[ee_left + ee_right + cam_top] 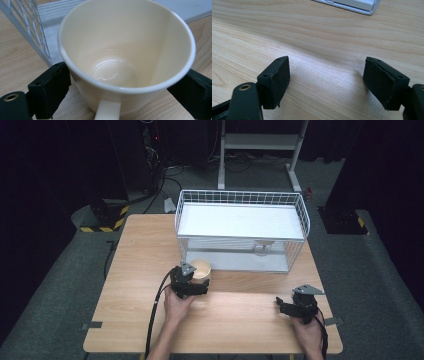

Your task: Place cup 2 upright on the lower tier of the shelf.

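Cream cup (125, 50) sits pinched between the left tool's (192, 282) jaws; right tool (327, 82) spread wide, empty.

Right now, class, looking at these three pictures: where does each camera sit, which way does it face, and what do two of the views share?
High view: above the person's side, facing forward and down on the table and wire rack; both forearms and grippers show.
Left gripper view: rides the left gripper, looking into the cream mug between its black jaws.
Right gripper view: rides the right gripper, facing bare tabletop; its jaws stand apart.
Shared: high and left gripper views both show the mug and rack.
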Demonstrator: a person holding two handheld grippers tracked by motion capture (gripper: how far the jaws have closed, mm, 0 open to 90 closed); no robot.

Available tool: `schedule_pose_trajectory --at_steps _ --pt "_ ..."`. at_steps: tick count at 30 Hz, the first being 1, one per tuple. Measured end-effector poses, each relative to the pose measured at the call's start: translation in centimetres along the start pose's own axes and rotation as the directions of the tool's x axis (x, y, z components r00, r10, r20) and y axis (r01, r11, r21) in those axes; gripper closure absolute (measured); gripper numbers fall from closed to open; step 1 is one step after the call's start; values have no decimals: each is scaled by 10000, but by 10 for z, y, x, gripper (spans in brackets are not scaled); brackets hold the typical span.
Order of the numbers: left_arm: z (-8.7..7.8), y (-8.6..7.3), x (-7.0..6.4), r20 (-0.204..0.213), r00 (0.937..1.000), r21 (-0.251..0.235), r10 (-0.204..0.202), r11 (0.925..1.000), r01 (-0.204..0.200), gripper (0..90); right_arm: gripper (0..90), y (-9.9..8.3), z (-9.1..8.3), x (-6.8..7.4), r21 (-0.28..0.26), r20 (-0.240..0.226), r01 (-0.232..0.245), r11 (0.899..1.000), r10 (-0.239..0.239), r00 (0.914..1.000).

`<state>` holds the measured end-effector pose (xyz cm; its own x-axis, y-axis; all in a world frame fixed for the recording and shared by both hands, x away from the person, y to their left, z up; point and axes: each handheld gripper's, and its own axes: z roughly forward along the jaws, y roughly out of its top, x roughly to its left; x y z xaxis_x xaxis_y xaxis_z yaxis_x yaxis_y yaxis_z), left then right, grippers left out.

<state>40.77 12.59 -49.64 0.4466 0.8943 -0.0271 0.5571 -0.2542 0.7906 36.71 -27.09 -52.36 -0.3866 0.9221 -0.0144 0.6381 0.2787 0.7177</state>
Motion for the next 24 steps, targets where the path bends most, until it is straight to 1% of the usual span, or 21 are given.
schedule_pose_trajectory --at_steps 8,17,20,24 --pt "7 0 -1 -35 9999 -248 -110 9996 110 74 221 0 0 0 -2 1 4 10000 -4 10000" --pt "10 0 0 61 9999 -219 -130 9997 131 75 221 0 0 0 -1 0 3 10000 -3 10000" --pt "9 0 -1 -86 9999 -245 113 9996 -115 82 221 0 0 0 -2 0 5 10000 -5 10000" --pt "8 0 -3 -207 9996 -257 188 9995 -194 87 221 0 0 0 6 -7 -8 10000 8 10000"
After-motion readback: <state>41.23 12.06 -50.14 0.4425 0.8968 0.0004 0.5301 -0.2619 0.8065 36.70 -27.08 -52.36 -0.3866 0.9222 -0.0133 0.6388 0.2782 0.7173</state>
